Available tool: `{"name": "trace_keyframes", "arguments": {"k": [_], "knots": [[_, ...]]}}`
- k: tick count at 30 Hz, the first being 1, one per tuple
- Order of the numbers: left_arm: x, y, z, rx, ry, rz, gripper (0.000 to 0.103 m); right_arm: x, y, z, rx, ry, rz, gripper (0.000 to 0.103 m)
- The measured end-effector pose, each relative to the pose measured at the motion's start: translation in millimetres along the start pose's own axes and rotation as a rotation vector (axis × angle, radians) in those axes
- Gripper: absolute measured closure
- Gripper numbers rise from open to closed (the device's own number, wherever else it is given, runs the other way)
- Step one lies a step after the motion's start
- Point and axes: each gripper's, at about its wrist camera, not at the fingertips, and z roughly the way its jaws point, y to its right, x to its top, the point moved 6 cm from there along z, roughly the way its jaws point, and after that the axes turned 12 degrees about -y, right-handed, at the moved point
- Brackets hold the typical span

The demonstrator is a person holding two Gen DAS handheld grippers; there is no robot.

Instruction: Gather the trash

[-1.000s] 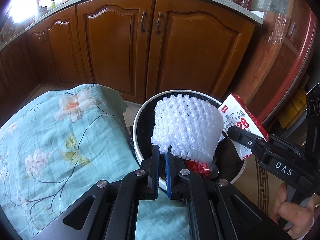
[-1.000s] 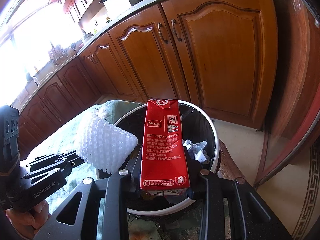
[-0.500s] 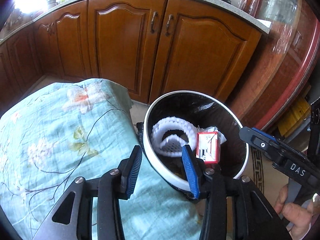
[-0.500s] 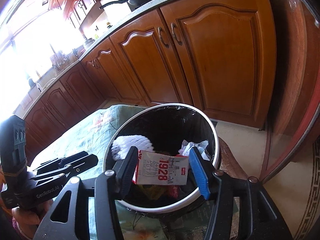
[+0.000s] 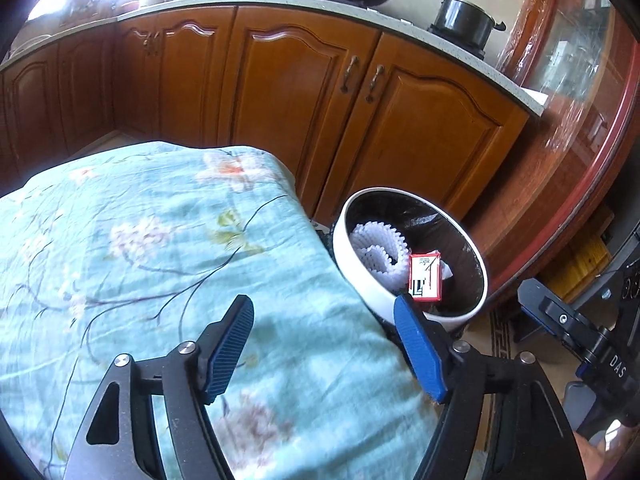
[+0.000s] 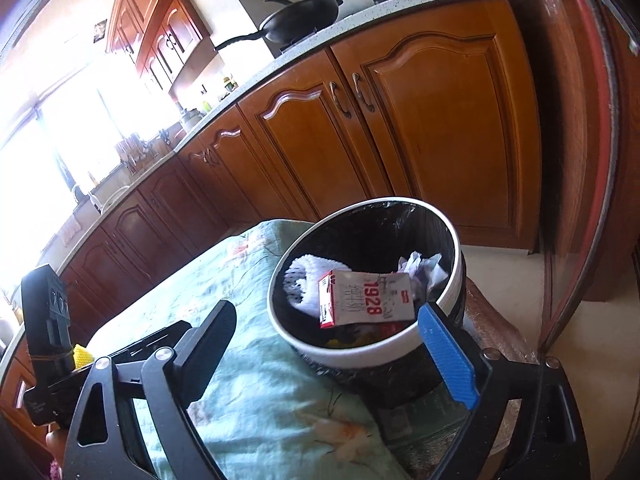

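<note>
Lying in round black-lined bin (image 6: pixel 352 354), white foam netting (image 5: pixel 376 250), red carton (image 6: pixel 362 300), both tongs (image 5: pixel 326 354) (image 6: pixel 342 354) spread, empty

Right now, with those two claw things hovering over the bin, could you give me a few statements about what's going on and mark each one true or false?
1. The red and white carton lies inside the trash bin. True.
2. The left gripper is clamped on the white foam net. False: its jaws are spread wide and hold nothing; the net lies in the bin.
3. The right gripper is open and empty. True.
4. The bin has a lid closed over it. False: it is open at the top, with a black liner showing.
5. A floral blue-green cloth lies beside the bin. True.
6. The cabinet doors behind the bin stand open. False: they are shut.
</note>
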Motion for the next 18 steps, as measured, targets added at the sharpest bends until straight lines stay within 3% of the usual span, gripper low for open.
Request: {"name": "trace_keyframes", "arguments": {"k": [12, 18], "knots": [[-57, -15, -66, 0.015, 0.137, -0.012, 0.020, -40, -35, -38, -0.065, 0.101, -0.070, 0.002], [-80, -11, -90, 0.045, 0.205, 0.025, 0.010, -49, -44, -61, -0.117, 0.161, -0.115, 0.001]]}}
